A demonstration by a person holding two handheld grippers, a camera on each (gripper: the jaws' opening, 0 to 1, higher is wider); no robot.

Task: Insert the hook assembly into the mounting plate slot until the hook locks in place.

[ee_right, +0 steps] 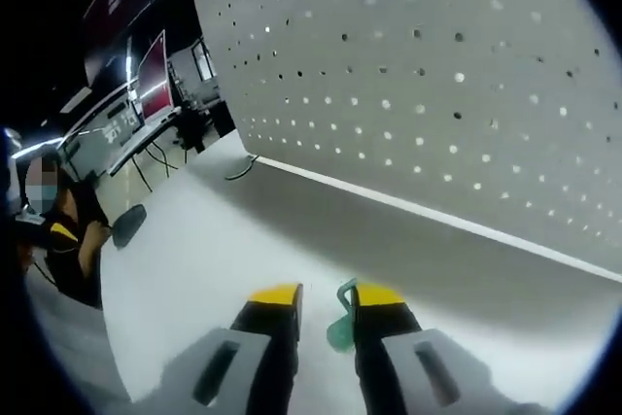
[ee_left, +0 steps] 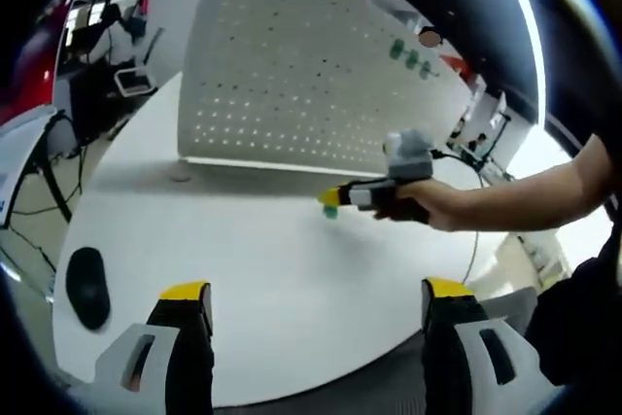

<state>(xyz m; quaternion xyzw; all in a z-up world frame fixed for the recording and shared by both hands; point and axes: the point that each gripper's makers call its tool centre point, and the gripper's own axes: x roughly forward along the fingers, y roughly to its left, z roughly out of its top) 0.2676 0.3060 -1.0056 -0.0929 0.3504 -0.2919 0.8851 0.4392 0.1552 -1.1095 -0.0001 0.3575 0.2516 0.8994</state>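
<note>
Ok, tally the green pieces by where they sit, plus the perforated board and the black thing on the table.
Green hook held in the right gripper: 1
Green pieces hanging on the perforated board: 3
Perforated board: 1
Black mouse-like object: 1
Total: 6

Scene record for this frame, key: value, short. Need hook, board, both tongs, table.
hook: green hook pinched between the right tongs, above the table
board: white pegboard standing upright on the table, several green hooks already near its top
left tongs: open, holding nothing, hovering over the table
table: white top, black mouse near its edge
progress: hook not yet at the board
</note>
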